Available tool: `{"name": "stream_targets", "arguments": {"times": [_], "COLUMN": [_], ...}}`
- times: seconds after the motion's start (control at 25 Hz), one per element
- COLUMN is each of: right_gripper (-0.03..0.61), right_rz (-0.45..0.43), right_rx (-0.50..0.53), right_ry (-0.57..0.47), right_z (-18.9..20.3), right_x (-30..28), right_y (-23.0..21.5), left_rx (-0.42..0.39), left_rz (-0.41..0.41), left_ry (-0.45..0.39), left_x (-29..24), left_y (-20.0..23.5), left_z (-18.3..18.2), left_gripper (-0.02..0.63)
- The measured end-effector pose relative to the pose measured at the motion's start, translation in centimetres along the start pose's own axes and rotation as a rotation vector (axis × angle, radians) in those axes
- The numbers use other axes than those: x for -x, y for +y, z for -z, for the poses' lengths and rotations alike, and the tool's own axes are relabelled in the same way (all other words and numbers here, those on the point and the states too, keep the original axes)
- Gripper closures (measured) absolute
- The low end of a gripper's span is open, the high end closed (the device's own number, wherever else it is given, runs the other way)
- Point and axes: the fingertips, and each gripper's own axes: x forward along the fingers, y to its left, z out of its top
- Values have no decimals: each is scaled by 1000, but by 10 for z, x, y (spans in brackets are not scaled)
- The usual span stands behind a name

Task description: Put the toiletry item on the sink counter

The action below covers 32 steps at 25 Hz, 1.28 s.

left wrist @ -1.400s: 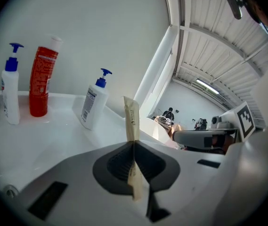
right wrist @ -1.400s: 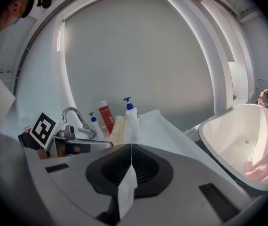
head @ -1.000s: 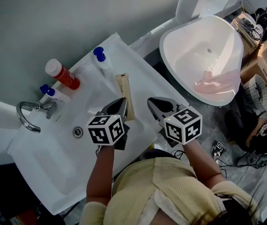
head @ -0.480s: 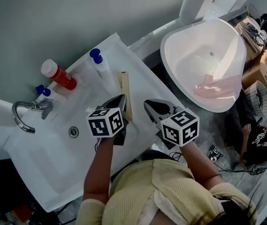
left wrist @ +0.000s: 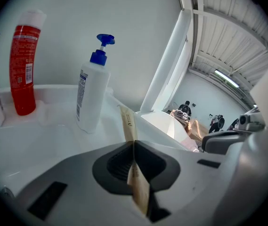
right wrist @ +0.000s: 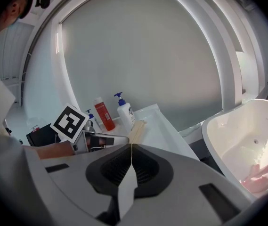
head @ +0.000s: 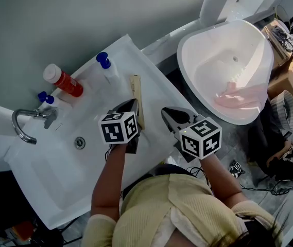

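Left hand-held gripper (left wrist: pixel 133 147) pinches near end of beige tube (left wrist: pixel 127 122). Tube lies lengthwise over table (head: pixel 154 84), on flat strip right of basin near pump bottle (head: pixel 107 67). Full contact with table unclear. Grip likely kept for a controlled set-down. Right hand-held gripper (right wrist: pixel 131 147) has jaws together and empty, parked aside, likely unneeded.

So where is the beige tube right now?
Head view, centre: the beige tube is clamped in the left gripper over the sink counter's right end, just right of the blue-capped pump bottle.
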Motion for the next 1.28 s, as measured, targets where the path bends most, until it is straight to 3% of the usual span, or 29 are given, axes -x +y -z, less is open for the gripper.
{"name": "stream_targets", "arguments": {"times": [0.8, 1.08, 1.28], "right_gripper": [552, 552, 552], "right_rz": [2, 9, 22], "right_rx": [-1, -1, 0], "right_ry": [15, 6, 8], "right_z": [10, 9, 9], "right_x": [3, 5, 3], "right_y": [-7, -7, -2], "left_rx": [-102, -118, -108], "left_rz": [-104, -109, -71], "left_ry": [-14, -50, -59], "left_x": [-15, -8, 0], "left_y": [11, 8, 5], "left_z": [-5, -13, -16], "left_gripper": [571, 569, 571]}}
